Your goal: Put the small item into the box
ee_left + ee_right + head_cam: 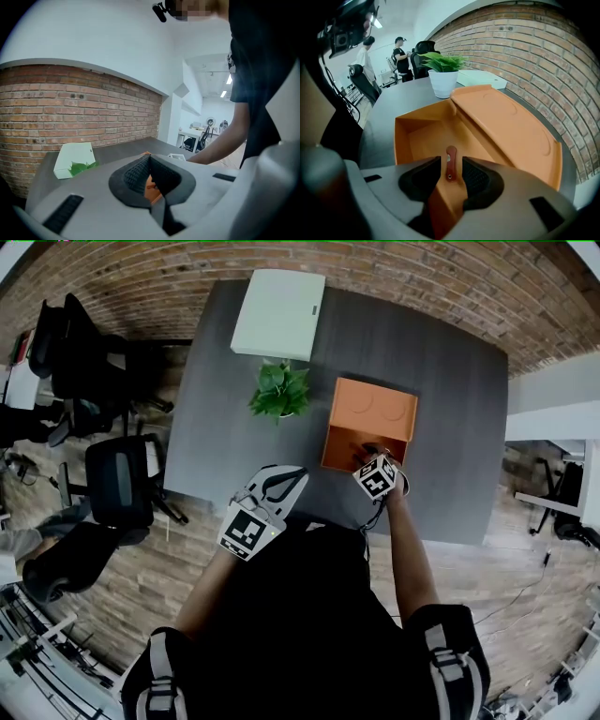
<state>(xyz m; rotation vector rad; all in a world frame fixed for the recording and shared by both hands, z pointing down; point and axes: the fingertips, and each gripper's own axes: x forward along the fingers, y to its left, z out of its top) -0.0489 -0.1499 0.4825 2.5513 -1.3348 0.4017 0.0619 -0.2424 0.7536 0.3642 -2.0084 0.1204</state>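
The orange box (349, 444) lies open near the table's front edge, its lid (373, 409) folded back. In the right gripper view its inside wall (401, 140) and lid (506, 122) fill the middle. A small red-brown strip with holes (451, 154) stands between the pads of my right gripper (451, 161), over the box's inside, with a gap on each side. That right gripper (371, 458) hangs over the box's near end. My left gripper (284, 478) hovers left of the box, its jaws met at the tips with nothing held (149, 159).
A potted green plant (279, 390) stands left of the box, and a flat white box (279, 313) lies at the table's far edge. The dark grey table (450, 427) extends to the right. Office chairs (117, 479) stand at the left. People (401, 49) stand far off.
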